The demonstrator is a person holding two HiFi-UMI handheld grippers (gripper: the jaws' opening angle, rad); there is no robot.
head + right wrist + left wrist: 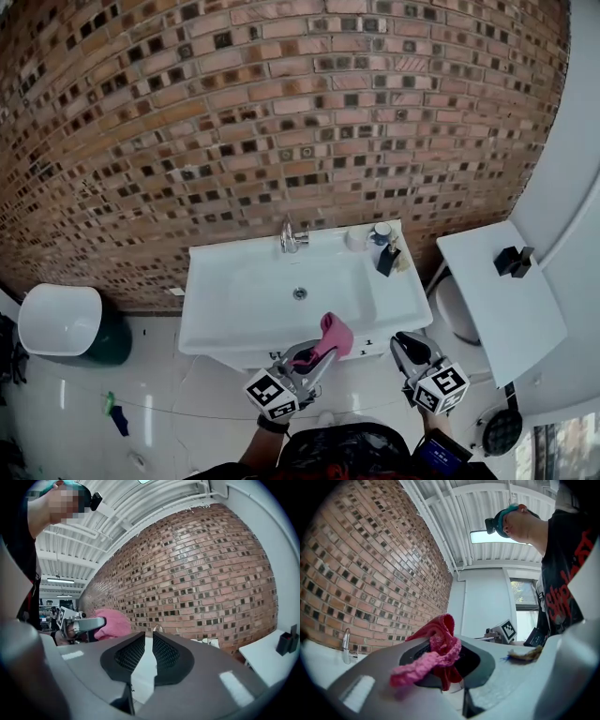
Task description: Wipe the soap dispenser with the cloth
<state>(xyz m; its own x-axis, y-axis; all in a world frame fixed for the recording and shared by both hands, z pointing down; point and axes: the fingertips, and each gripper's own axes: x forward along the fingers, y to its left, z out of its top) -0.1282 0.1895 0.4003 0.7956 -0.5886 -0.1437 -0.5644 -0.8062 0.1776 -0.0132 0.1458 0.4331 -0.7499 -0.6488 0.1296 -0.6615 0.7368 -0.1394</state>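
Observation:
A dark soap dispenser (387,260) stands on the back right corner of the white sink (214,330), beside a white cup (381,231). My left gripper (322,354) hovers over the sink's front rim, shut on a pink cloth (336,332) that bunches up from its jaws. In the left gripper view the cloth (435,654) drapes over the pads. My right gripper (410,344) is level with it at the sink's front right, jaws a narrow gap apart with nothing between them (147,657). The right gripper view shows the cloth (112,623) to its left.
A chrome faucet (292,236) sits at the sink's back middle, against the brick wall (281,112). A white bin (61,319) stands on the floor to the left. A white shelf (506,309) with a small black object (514,261) juts out at the right.

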